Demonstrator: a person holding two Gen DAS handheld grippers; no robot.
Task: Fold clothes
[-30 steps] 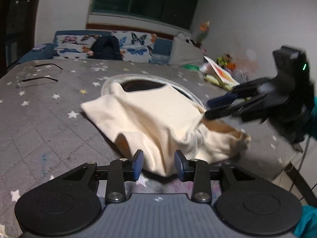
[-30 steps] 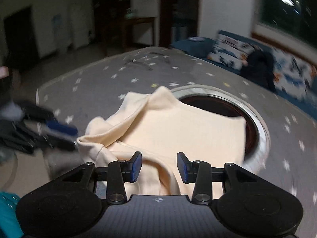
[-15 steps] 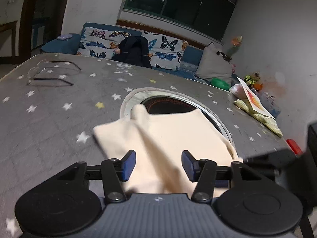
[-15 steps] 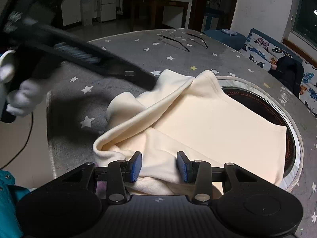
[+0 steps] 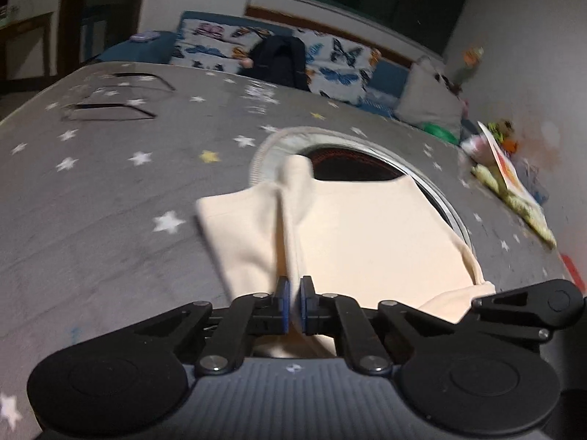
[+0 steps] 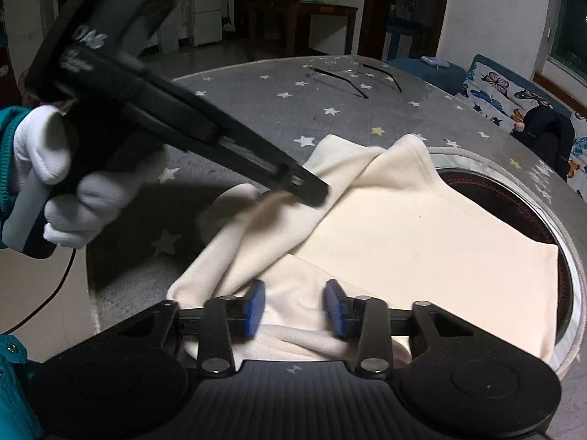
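Dim living room; butterfly-print sofa along the far wall, grey star-print cover over a round worktop, circular dark opening cut near its middle. Cream garment spread partly across that opening, bunched toward the near edge.

Left gripper: jaws pressed together on a raised ridge of cream fabric. Right gripper: jaws apart, hovering over the rumpled near hem, nothing held.

Step in hand, judged: pinching a fold line to carry one side over. Best done by keeping the pinch on the ridge only, lifting just enough to clear the lower layer, and taking the loose hem with the free gripper before pulling, so no layer drags or sags into the opening.

Long axis running roughly from near edge toward the sofa; pointed corner aimed away, over the opening's rim.
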